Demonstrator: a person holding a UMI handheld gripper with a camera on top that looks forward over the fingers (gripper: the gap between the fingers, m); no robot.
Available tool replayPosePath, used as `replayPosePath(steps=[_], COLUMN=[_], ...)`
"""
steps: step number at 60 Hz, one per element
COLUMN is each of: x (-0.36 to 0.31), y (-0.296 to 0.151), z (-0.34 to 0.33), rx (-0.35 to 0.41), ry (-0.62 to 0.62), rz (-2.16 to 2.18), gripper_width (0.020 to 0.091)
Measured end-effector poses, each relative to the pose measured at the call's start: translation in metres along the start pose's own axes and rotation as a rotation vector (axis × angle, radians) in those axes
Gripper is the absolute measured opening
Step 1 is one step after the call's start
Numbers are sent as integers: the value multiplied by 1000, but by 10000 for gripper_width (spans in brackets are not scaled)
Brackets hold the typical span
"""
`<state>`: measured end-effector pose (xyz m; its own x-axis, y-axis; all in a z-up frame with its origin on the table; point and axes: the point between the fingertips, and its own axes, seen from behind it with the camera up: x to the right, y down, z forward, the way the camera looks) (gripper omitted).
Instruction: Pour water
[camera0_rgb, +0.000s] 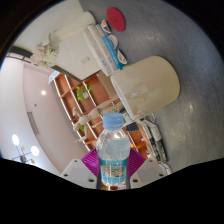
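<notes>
Tongs (113, 172) clenched on a clear plastic water bottle with a blue label (114, 152), both magenta pads (93, 160) pressed against its sides, the bottle upright between the fingers and raised so that the view is strongly tilted. Its neck and top (115, 121) stand just below a large cream-coloured cylindrical container (150, 82), which lies beyond the fingers on a grey speckled table (190, 45). Whether the cap is on or off cannot be told. A round red lid-like disc (117, 17) and blue-and-white objects (111, 48) rest farther off on the same surface; wooden shelving with small green plants (82, 92) shows to one side. Judged from this arrangement, grasp and lift are done; tipping the bottle and the actual flow of water remain, since no stream is visible.
</notes>
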<state>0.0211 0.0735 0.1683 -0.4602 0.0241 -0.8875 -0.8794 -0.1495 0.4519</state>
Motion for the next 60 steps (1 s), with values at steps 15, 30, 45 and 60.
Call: replayPosePath(steps=[15, 30, 45, 60], x=[-36, -100, -104, -71], y=[-20, -126, -249, -310], z=[-15, -29, -45, -46], rx=[63, 288, 441, 430], ry=[197, 466, 732, 723], rz=[-881, -1727, -1951, -1850], gripper_width=[347, 346, 347, 346])
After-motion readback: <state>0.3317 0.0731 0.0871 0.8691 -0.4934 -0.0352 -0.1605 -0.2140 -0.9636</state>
